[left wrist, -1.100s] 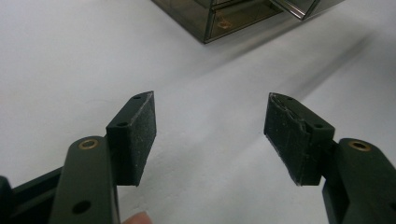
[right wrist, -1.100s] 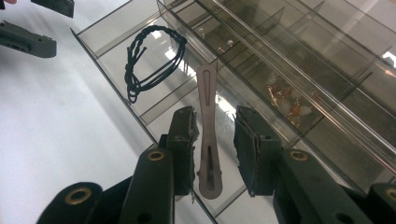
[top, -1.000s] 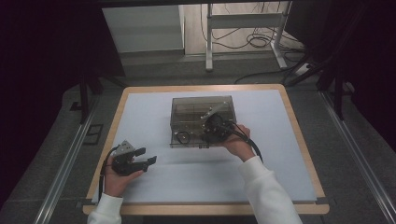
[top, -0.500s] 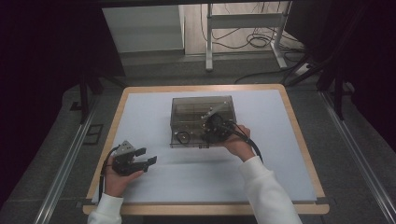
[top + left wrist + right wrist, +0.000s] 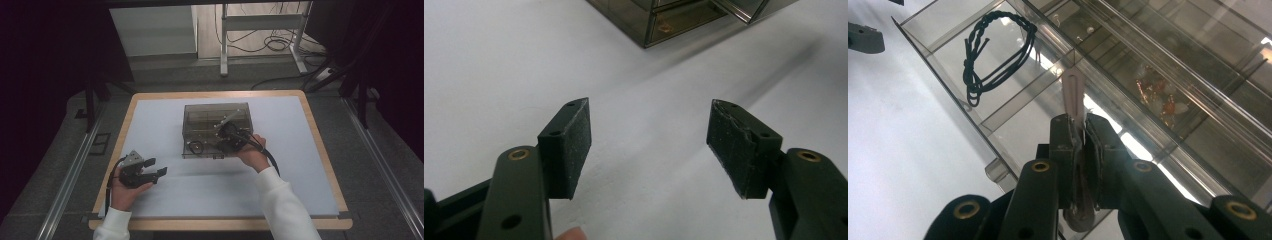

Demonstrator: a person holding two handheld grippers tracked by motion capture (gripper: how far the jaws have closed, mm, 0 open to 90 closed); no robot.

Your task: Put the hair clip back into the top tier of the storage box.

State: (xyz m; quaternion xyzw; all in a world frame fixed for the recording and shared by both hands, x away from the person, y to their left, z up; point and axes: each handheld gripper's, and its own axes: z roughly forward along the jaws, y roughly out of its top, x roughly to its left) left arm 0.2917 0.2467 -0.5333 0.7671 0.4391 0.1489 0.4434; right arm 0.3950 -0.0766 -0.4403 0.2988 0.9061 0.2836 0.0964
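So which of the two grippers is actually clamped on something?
The right gripper, over the clear drawer box, pinches a pale thin strip. The left gripper stands open over bare table.

**Right gripper closes on a thin pink strip**

The right gripper (image 5: pixel 1079 131) has just been closing its jaws, and its pads now press on a thin pink strip (image 5: pixel 1072 92) that stands up between them, above the open drawer (image 5: pixel 1013 117) of the clear box (image 5: pixel 216 129) near the middle of the table's surface. In the high view nothing else shows a change from the earlier pictures.
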